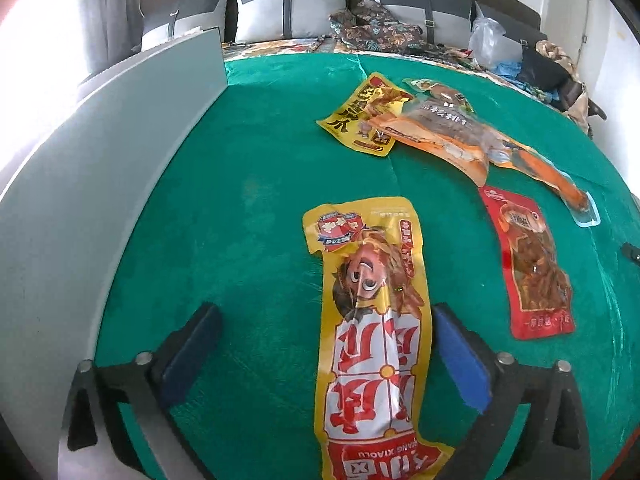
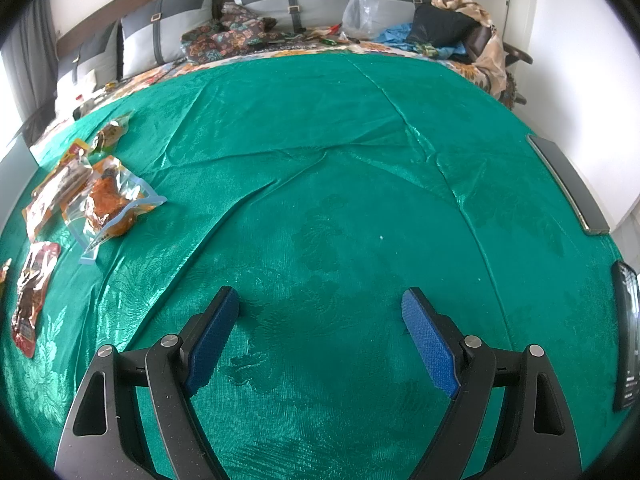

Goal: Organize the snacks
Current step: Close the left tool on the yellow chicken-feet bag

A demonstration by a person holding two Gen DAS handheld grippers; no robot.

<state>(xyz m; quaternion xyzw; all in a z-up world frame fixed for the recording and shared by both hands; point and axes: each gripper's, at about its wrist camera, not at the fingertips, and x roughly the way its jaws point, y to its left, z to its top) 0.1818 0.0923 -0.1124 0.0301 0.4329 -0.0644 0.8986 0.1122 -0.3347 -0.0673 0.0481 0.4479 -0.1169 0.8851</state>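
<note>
Both grippers gape: left gripper [image 1: 324,344] straddles the yellow snack packet [image 1: 370,320], long axis 12-to-6; right gripper [image 2: 320,332] holds nothing.

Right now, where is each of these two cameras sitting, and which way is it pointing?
Left wrist: rides the left gripper, looking forward across the green satin cloth; its open blue-padded fingers straddle a long yellow cartoon-face snack packet.
Right wrist: rides the right gripper, open over bare cloth.
Shared: the red flat snack packet, the orange pouches and the grey cushions beyond.
</note>
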